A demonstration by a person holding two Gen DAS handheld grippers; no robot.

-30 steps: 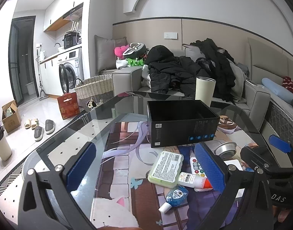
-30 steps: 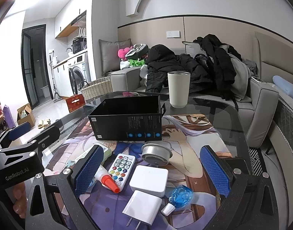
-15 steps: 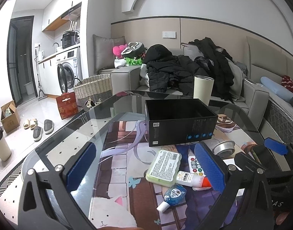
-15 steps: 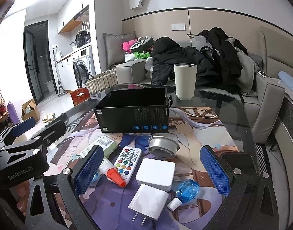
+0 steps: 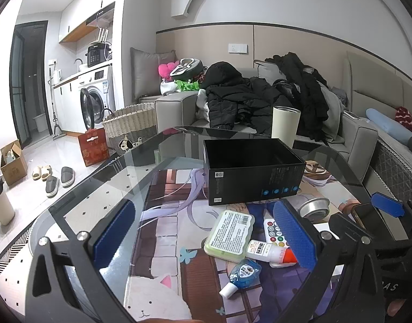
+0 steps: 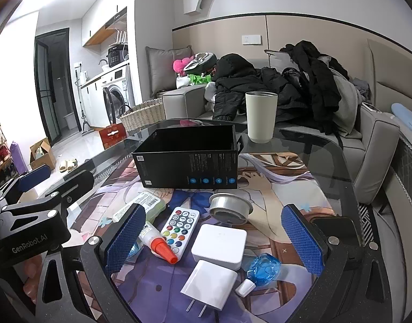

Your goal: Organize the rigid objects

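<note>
Both tools hover above the surface point(image 6: 327, 145) with nothing between the pads: the left hand-held gripper point(image 5: 206, 235) is spread wide, and the right hand-held gripper point(image 6: 214, 238) is spread wide too. The small things lie loose in front of the empty black box point(image 6: 189, 158) (remote point(image 6: 180, 227), white adapter box point(image 6: 219, 246), charger plug point(image 6: 210, 282), metal cup point(image 6: 230, 210)). I judge no pick is begun yet. The next move calls for lowering the right one around the adapter box, straight, without pushing the plug.
</note>
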